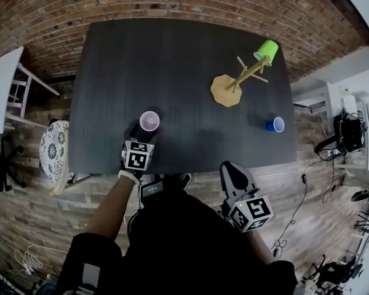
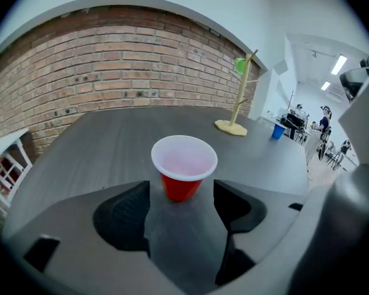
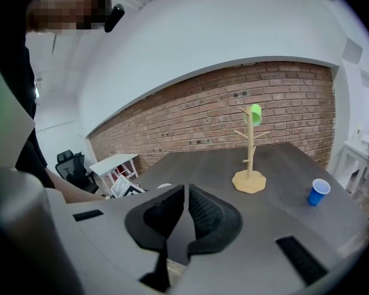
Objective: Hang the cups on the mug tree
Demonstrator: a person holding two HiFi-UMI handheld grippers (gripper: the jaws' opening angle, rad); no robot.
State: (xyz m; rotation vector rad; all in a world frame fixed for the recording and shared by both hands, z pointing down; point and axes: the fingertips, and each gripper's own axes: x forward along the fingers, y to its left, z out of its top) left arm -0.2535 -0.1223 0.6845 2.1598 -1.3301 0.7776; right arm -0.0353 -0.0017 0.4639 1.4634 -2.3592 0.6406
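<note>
**Left tongs lined up on red cup, grasp not yet made**

Red cup [image 2: 184, 176] stands upright, mouth up, close to the near edge of the desk [image 1: 172, 60], left of middle. Green cup [image 1: 266, 50] already hangs on an upper peg of the mug tree [image 1: 234, 83], which stands toward the far right corner. Blue cup [image 1: 275, 125] sits upright near the right edge, well apart from the red one.

Left tongs [image 2: 182, 203] are wide open and angled down at the red cup. The cup sits right at the mouth of the gap, and neither pad presses on it. Right tongs [image 3: 186, 211] are closed with nothing between them, held back off the near edge of the desk, pointing toward the tree.

Step in hand, as I read it: pick-up of the second cup, approach done, closing not started.

Next move probably calls for:
- pushing the left tongs a little further so the pads flank the cup wall
- closing gently, since a thin cup likely deforms or tips
- lifting, carrying to the tree and turning the cup over onto a free peg
</note>
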